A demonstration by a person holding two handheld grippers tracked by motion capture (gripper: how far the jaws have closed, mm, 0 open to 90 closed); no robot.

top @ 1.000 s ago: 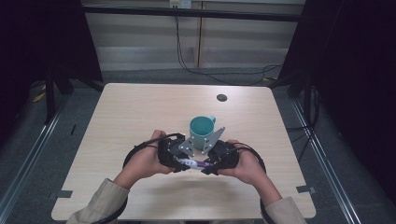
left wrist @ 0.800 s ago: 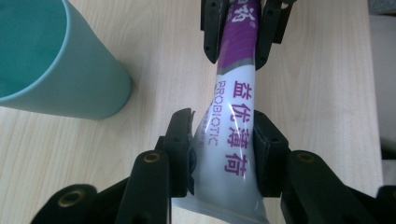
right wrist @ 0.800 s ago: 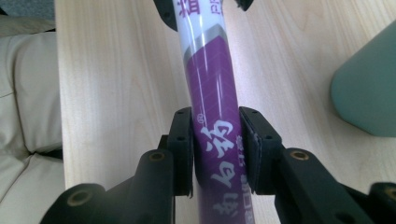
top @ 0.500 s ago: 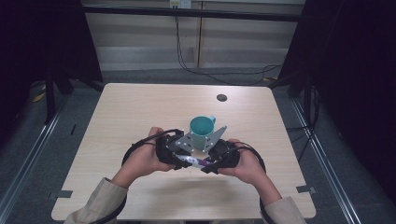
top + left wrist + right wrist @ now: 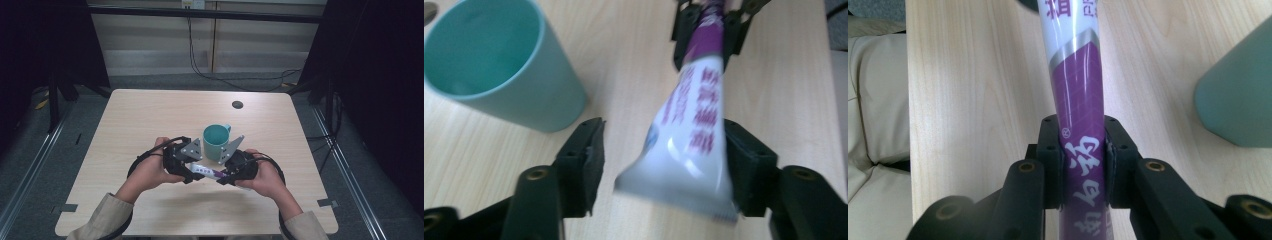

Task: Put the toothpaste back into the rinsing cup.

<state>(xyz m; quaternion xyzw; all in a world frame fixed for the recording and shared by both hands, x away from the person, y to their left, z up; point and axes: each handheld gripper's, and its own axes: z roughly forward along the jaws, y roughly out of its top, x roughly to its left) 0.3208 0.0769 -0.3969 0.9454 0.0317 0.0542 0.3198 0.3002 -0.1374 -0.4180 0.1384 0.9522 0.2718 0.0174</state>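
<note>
One teal cup (image 5: 216, 141) is standing empty mid-bench; right gripper (image 5: 1083, 165) is pinching the tube (image 5: 1079, 115), left gripper (image 5: 664, 165) is gaping around it.

Tube (image 5: 206, 171) between left gripper (image 5: 192, 172) and right gripper (image 5: 226, 176), cup (image 5: 215, 141) just behind, on table (image 5: 140, 115).

purple-and-white tube (image 5: 206, 171) lies level above the table, beside teal cup (image 5: 215, 141).

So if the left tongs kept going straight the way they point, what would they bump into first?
Probably the other tongs. The left tongs sit open around the flat end of the tube, which the right tongs grip straight ahead. The teal cup stands off to one side.
</note>
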